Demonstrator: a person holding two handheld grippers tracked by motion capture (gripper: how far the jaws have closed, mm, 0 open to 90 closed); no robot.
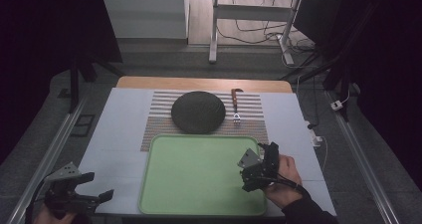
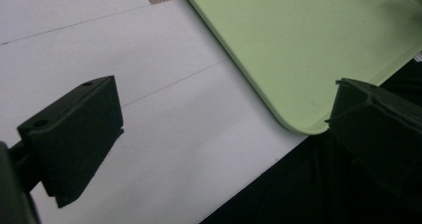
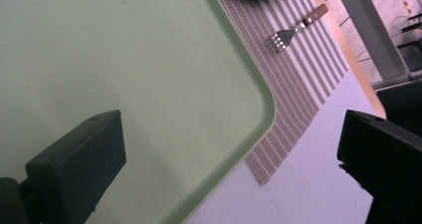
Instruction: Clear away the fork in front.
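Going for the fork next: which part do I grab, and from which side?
Probably the wooden handle, the far end of the fork. It lies flat on the striped mat, tines toward the green tray and beside the dark plate. Bring the right tool down from above, jaws across the handle; the right side is free.

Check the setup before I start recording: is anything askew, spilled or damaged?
Nothing stands out. The green tray lies flat and bare, the dark round plate and the fork sit tidily on the striped placemat, with no spill or damage visible.
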